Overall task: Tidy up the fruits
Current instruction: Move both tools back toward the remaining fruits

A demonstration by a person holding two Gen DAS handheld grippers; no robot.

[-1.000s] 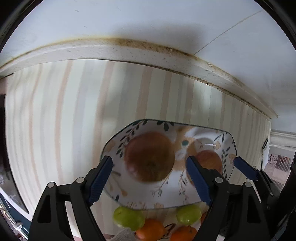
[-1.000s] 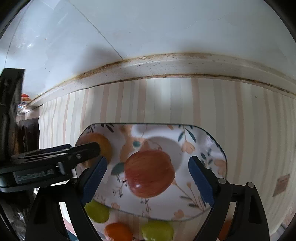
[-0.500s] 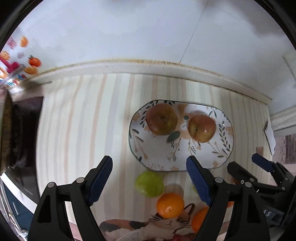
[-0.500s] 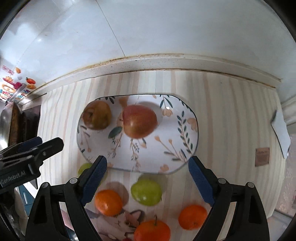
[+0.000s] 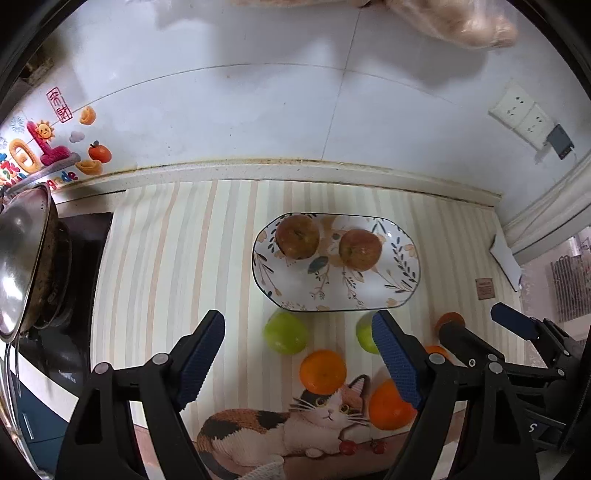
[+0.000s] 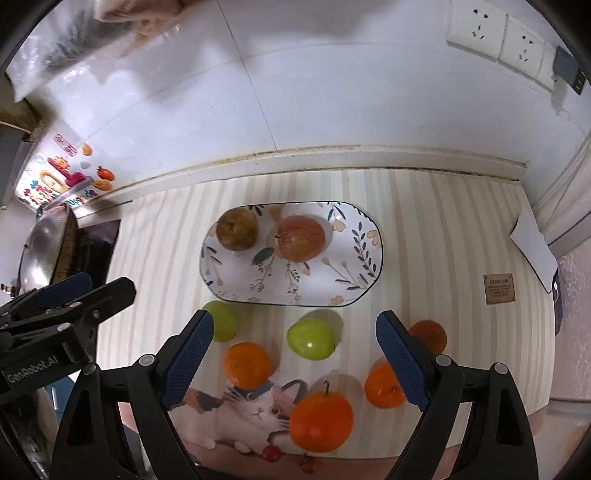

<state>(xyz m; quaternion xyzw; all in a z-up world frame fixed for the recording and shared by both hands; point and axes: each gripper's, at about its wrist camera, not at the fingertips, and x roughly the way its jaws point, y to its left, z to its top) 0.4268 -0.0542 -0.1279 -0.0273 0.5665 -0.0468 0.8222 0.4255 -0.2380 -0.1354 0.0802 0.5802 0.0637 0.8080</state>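
A floral oval plate (image 5: 369, 295) (image 6: 343, 280) on the striped mat holds a brownish apple (image 5: 297, 236) (image 6: 236, 229) and a red apple (image 5: 360, 249) (image 6: 301, 238). In front of it lie two green apples (image 6: 312, 338) (image 6: 221, 319) (image 5: 285, 336) and several oranges (image 6: 247, 363) (image 6: 320, 421) (image 5: 322, 371). My left gripper (image 5: 299, 363) is open and empty, held above the fruit in front of the plate. My right gripper (image 6: 295, 369) is open and empty over the loose fruit. Each gripper shows in the other's view.
A metal wok (image 5: 18, 258) sits on a dark stove at the left. A tiled wall with stickers (image 5: 40, 147) and sockets (image 6: 495, 33) runs behind the counter. A small tag (image 6: 499, 288) and white paper (image 6: 533, 240) lie at the right. The mat has a cat picture (image 5: 280, 424).
Both grippers have pulled back and up from the plate, leaving one apple each on it. Much more of the counter and the loose fruit is in view now.
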